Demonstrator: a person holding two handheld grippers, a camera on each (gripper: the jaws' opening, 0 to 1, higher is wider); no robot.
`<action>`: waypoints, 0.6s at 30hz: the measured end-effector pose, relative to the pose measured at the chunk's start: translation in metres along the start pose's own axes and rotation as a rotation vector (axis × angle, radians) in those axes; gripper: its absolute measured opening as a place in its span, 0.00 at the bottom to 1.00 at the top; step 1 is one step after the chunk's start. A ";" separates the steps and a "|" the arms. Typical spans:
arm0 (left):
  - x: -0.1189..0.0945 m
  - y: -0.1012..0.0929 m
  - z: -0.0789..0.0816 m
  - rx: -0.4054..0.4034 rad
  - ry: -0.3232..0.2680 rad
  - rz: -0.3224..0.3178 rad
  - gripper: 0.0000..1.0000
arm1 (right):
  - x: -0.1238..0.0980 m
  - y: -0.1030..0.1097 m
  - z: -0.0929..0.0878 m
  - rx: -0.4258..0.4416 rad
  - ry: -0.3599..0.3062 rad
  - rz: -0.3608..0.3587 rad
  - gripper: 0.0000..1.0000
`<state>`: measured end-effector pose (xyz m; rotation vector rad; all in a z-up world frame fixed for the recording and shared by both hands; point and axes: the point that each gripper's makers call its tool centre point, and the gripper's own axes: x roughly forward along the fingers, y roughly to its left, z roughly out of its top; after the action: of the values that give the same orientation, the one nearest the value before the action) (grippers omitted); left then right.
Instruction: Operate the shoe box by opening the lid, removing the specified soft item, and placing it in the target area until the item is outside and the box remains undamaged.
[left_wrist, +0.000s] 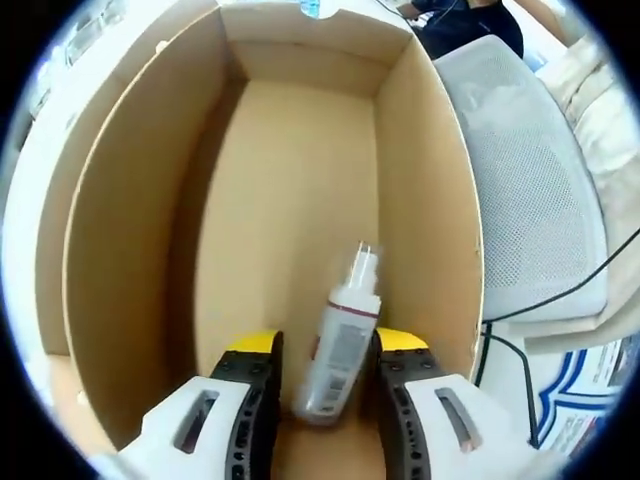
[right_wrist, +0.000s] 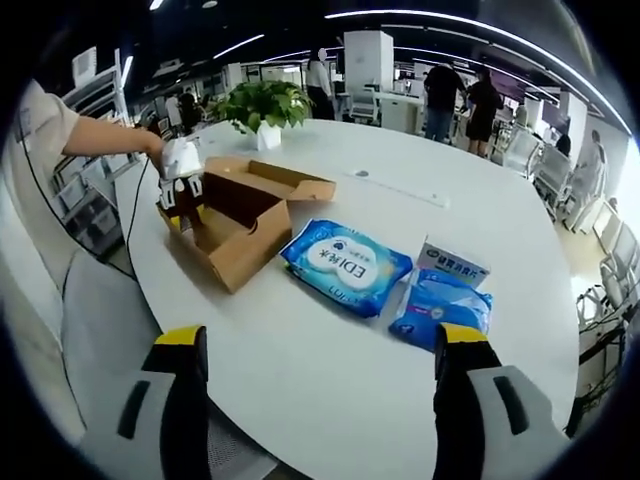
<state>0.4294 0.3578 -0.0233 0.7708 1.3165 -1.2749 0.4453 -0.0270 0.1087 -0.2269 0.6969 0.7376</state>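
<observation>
Left gripper (left_wrist: 328, 375) fingers straddle the bottle (left_wrist: 340, 345) inside the shoe box (left_wrist: 430, 180), not clamped; it may slip, right gripper (right_wrist: 318, 385) wide

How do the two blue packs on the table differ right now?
The wipes pack is bigger and lies nearer the box; the smaller pack lies farther from it, towards the right claw side. The wipes pack has a large white oval label with lettering; the smaller pack is plainer blue and has a white carton right behind it. Both are soft, blue, and flat on the white table, outside the box.
</observation>
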 end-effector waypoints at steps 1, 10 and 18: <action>0.001 -0.001 -0.002 0.001 0.007 -0.002 0.29 | 0.000 0.000 0.001 0.000 -0.002 0.002 0.88; 0.002 -0.004 -0.008 -0.012 0.016 0.010 0.22 | 0.002 0.006 0.008 0.006 -0.031 0.022 0.87; -0.001 -0.003 -0.005 -0.038 -0.006 0.028 0.20 | 0.005 0.015 0.012 0.004 -0.047 0.049 0.87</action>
<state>0.4256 0.3621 -0.0225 0.7563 1.3168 -1.2260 0.4438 -0.0079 0.1150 -0.1884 0.6616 0.7861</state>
